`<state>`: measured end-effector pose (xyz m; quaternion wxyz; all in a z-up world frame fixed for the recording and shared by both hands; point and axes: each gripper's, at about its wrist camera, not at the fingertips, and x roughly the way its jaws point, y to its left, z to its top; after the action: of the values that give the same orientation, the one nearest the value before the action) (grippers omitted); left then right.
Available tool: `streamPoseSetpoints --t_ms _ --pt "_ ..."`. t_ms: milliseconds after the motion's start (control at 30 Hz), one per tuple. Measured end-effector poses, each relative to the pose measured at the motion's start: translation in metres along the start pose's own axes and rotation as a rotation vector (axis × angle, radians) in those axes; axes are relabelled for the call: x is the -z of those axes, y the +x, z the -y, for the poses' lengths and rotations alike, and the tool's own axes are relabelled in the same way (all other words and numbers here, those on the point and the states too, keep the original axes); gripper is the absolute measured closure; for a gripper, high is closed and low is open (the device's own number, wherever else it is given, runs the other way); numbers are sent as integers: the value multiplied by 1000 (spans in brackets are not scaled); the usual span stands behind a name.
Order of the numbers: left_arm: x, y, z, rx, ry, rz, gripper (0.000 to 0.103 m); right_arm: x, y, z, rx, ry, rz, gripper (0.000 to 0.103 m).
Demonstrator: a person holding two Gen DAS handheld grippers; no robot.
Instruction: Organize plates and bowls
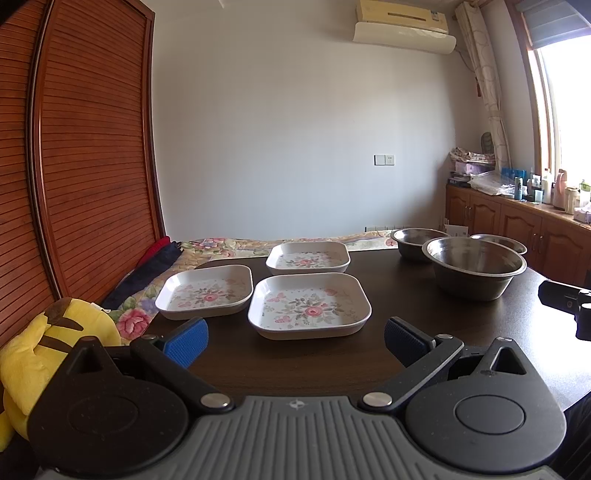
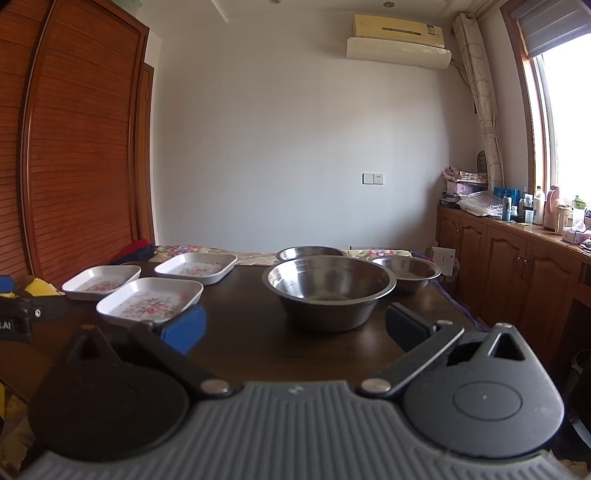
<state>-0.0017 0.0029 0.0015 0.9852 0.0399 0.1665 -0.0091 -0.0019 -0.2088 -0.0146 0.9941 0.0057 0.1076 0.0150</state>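
Both grippers hover empty, jaws apart: left gripper [image 1: 293, 341] facing three floral plates [image 1: 309, 304], right gripper [image 2: 295, 328] facing the nearest of three steel bowls [image 2: 330, 290] on the dark table [image 1: 406, 295]. Far bowls possibly touching.

Home bedroom: floral bedspread [image 1: 229, 246], louvered wardrobe [image 1: 92, 155], wall air conditioner [image 1: 402, 27].

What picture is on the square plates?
Pink flowers with leaves and butterflies on white, clearest on the nearest square plate in the left wrist view.
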Motion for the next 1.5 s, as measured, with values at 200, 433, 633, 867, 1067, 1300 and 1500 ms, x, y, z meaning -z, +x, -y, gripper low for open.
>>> streamPoseSetpoints --t_ms 200,433,633,867,1067,1300,1500 --pt "-1 0 -1 3 1 -1 0 1 -2 3 6 1 0 0" --pt "-1 -2 0 4 3 0 0 1 -1 4 10 2 0 0" --pt "-1 -1 1 6 2 -3 0 1 -2 5 10 1 0 0" --pt "-2 -3 3 4 4 2 0 0 -3 5 10 -1 5 0" --pt "-5 -3 2 4 3 5 0 -1 -3 6 11 -2 6 0" --pt "-5 -5 2 5 6 8 0 -1 -3 5 12 -1 5 0" --pt "-6 -7 3 10 10 13 0 -1 -4 6 12 -2 5 0"
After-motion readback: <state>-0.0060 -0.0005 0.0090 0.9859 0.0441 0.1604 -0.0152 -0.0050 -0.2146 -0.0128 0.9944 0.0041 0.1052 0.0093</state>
